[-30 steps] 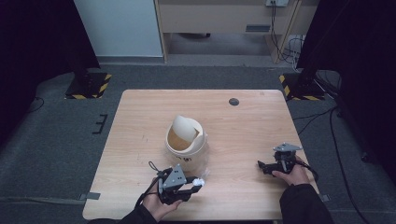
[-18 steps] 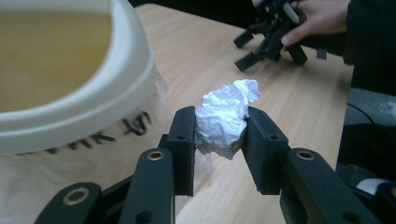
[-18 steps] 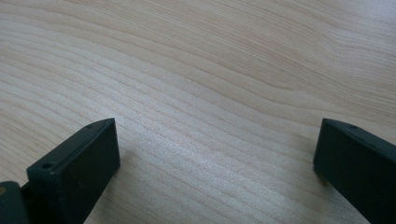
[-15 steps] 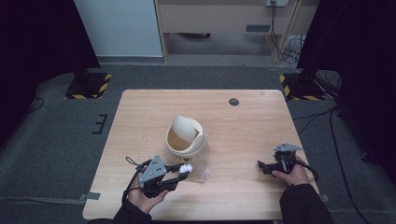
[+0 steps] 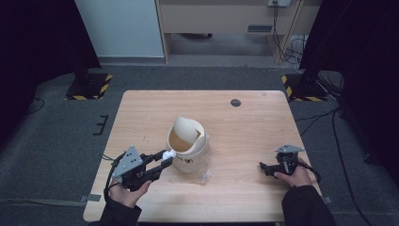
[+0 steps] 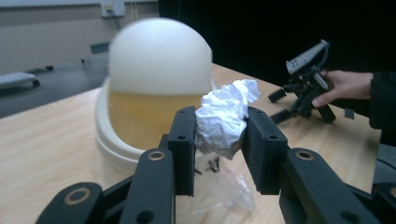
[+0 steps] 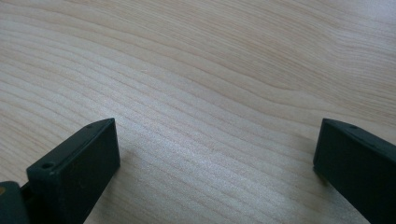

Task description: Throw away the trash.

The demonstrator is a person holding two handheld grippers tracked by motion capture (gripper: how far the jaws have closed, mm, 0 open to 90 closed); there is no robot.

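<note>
Left claw (image 6: 218,140) is clamped on a crumpled white paper wad (image 6: 224,116); both pads bite its flanks, so the wad bulges above and below the jaws. Squeeze looks firm enough to carry, and the paper is soft, so it deforms rather than slips.

In the high view that left claw (image 5: 165,157) sits lower left of centre, tipped up and aimed right toward the bin (image 5: 188,143), with the wad (image 5: 169,153) right at the bin's rim. Held raised and off the bench (image 5: 141,113), probably to clear the rim and reach the opening.

The bin is a cream tub with a domed swing lid (image 6: 159,58). From the left claw view the lid's white dome is above and the yellowish flap below it, directly behind the wad. My read: the wad is lined up to push through the flap, not yet inside.

A clear plastic scrap (image 5: 205,176) lies on the bench just at the bin's lower right, also visible below the jaws (image 6: 224,191). Likely next trash item.

Right claw (image 5: 269,168) rests at lower right of the frame, in the person's hand, well apart from the bin. Its jaws stand wide over bare wood (image 7: 210,93), nothing between them. Parked, out of the left side's path.

Dark round spot (image 5: 235,102) upper right of the bench, uninvolved.
</note>
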